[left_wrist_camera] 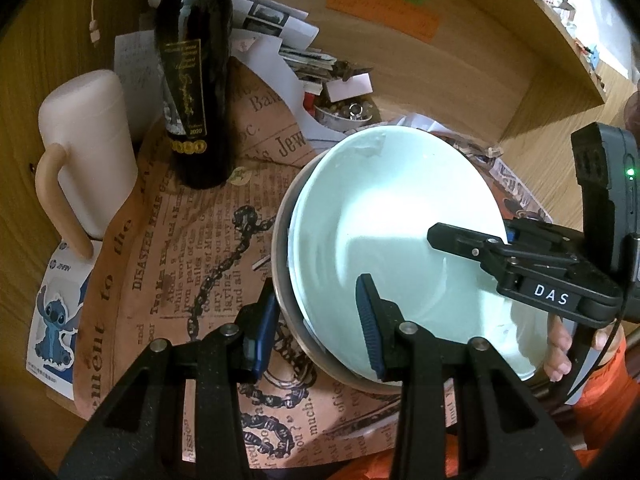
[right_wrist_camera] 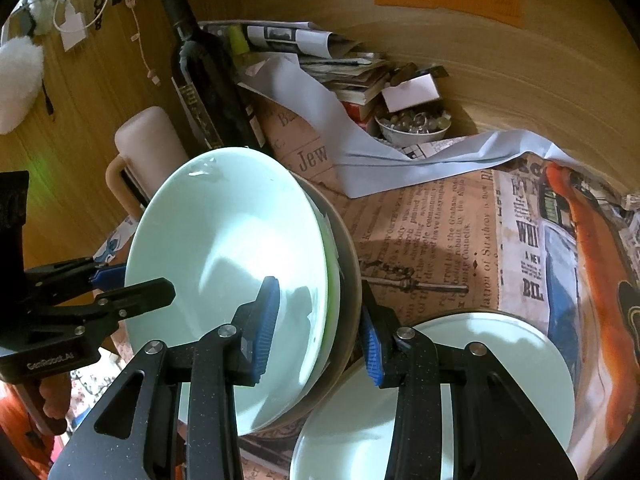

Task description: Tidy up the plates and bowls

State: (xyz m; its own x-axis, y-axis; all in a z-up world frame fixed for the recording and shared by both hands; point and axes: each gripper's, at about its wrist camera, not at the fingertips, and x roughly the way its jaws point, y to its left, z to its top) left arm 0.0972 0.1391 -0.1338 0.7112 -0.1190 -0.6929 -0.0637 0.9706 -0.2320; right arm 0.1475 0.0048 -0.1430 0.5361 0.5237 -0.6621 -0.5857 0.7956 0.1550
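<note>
A printed paper sheet (left_wrist_camera: 168,280) covers the table across the lower half of both views, tan with old newsprint text and a chain drawing. On it, right of centre in the left wrist view and centre-left in the right wrist view, sits a stack of bowls (left_wrist_camera: 400,240): pale green bowls nested inside a darker grey one whose rim shows around the edge. The stack looks tilted, though the fisheye makes this hard to judge.

In the lower right of the right wrist view a pale plate (right_wrist_camera: 500,360) lies flat on the paper, just beside the stack and partly hidden by the gripper.

A dark wine bottle (left_wrist_camera: 192,80) stands upright in the upper left of both views, with a pinkish mug (left_wrist_camera: 92,148) left of it, both near the stack but apart from it. Behind them, toward top centre, lie folded papers (left_wrist_camera: 276,28), and to their right a small dish of beads (right_wrist_camera: 414,126).

The left gripper (left_wrist_camera: 320,320) is at the bottom of its own view, fingers spread astride the stack's near rim, one pad outside and one inside; contact cannot be judged. The right gripper (right_wrist_camera: 320,328) likewise straddles the rim on the opposite side, its fingers spread, one pad inside the top bowl and one outside the grey one.
</note>
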